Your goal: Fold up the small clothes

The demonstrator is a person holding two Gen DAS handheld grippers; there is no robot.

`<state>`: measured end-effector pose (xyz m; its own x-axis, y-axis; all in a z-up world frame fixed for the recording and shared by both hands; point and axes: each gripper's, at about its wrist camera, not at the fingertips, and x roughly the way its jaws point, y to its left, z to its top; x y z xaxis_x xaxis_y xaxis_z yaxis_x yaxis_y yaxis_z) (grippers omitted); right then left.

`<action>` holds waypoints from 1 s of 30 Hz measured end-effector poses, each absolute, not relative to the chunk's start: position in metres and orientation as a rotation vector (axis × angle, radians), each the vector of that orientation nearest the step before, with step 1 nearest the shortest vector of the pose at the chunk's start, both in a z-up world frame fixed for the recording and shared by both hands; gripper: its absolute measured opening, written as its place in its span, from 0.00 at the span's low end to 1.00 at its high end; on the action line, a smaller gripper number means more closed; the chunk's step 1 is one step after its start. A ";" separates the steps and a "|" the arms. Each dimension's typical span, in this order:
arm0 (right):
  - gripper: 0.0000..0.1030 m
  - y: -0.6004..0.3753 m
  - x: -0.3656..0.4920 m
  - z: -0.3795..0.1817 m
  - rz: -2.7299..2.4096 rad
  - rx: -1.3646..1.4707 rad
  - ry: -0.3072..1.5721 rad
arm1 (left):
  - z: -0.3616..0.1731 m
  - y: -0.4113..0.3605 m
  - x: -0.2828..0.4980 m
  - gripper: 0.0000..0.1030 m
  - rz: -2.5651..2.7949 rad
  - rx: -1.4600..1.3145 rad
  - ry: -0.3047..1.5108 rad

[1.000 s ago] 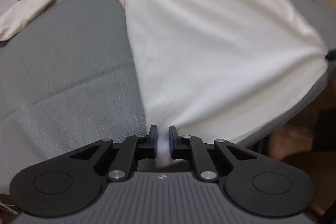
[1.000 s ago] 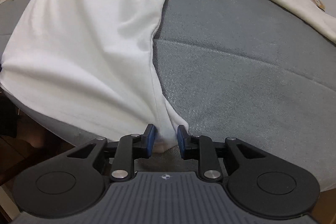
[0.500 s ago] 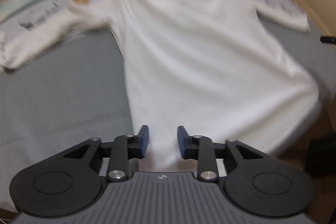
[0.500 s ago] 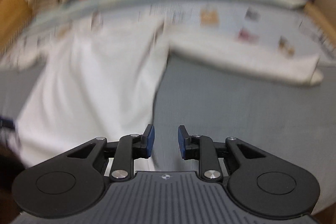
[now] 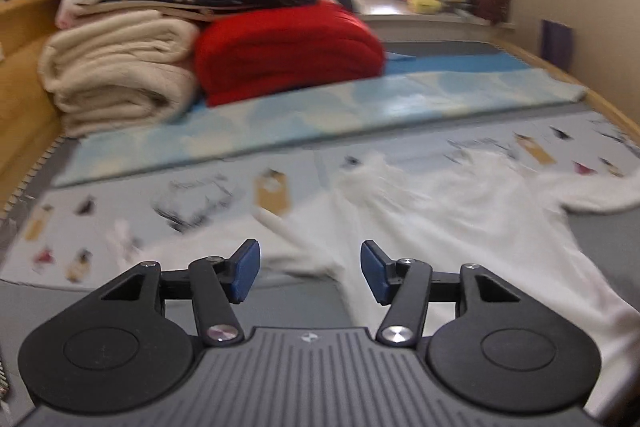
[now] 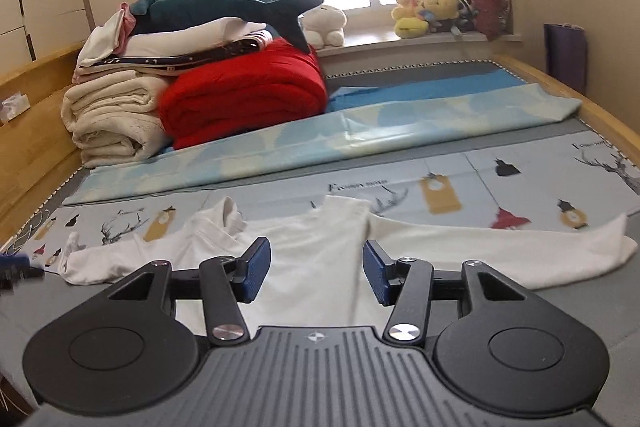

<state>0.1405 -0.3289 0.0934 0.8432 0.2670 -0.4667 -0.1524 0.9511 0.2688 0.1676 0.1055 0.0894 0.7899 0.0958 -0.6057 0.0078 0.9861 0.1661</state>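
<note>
A small white long-sleeved shirt (image 6: pixel 312 239) lies spread flat on the bed, collar away from me, sleeves out to both sides. In the left wrist view the shirt (image 5: pixel 460 211) is blurred and lies ahead and to the right. My left gripper (image 5: pixel 310 277) is open and empty, raised above the shirt's left side. My right gripper (image 6: pixel 316 275) is open and empty, raised over the shirt's body. Neither touches the cloth.
A printed light-blue sheet (image 6: pixel 480 187) lies under the shirt's top on the grey mattress (image 6: pixel 580 307). Behind it lie a rolled pale-blue blanket (image 6: pixel 320 143), a red quilt (image 6: pixel 244 95) and a cream blanket stack (image 6: pixel 112 119) with a shark toy. Wooden bed rails stand on both sides.
Both grippers let go of the shirt's hem, opened wide and lifted up and back, tilting to look along the bed. The shirt now lies flat.
</note>
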 end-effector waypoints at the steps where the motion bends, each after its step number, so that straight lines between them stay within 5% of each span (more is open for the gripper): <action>1: 0.52 -0.323 0.145 0.094 0.228 0.222 0.522 | 0.094 0.116 0.181 0.60 0.081 0.161 0.670; 5: 0.52 -0.301 0.162 0.094 0.226 0.216 0.528 | 0.089 0.168 0.230 0.53 0.228 0.085 0.708; 10: 0.52 -0.270 0.184 0.090 0.219 0.143 0.535 | 0.043 0.224 0.252 0.07 0.382 0.015 0.812; 11: 0.52 -0.266 0.189 0.089 0.221 0.136 0.539 | 0.035 0.234 0.256 0.03 0.405 -0.008 0.853; 20: 0.51 -0.220 0.247 0.081 0.241 0.088 0.605 | 0.031 0.292 0.278 0.03 0.442 -0.149 0.801; 24: 0.43 -0.198 0.268 0.079 0.269 0.051 0.570 | 0.018 0.318 0.299 0.05 0.499 -0.175 0.793; 27: 0.37 -0.183 0.277 0.075 0.263 -0.013 0.533 | 0.008 0.346 0.311 0.15 0.541 -0.235 0.764; 30: 0.35 -0.178 0.281 0.074 0.253 -0.022 0.514 | -0.004 0.371 0.325 0.41 0.609 -0.247 0.750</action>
<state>0.2807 -0.1776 0.0740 0.8404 0.2338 -0.4890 -0.2446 0.9687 0.0428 0.3250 0.3714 -0.0038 0.5705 0.4275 -0.7013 -0.5982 0.8014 0.0019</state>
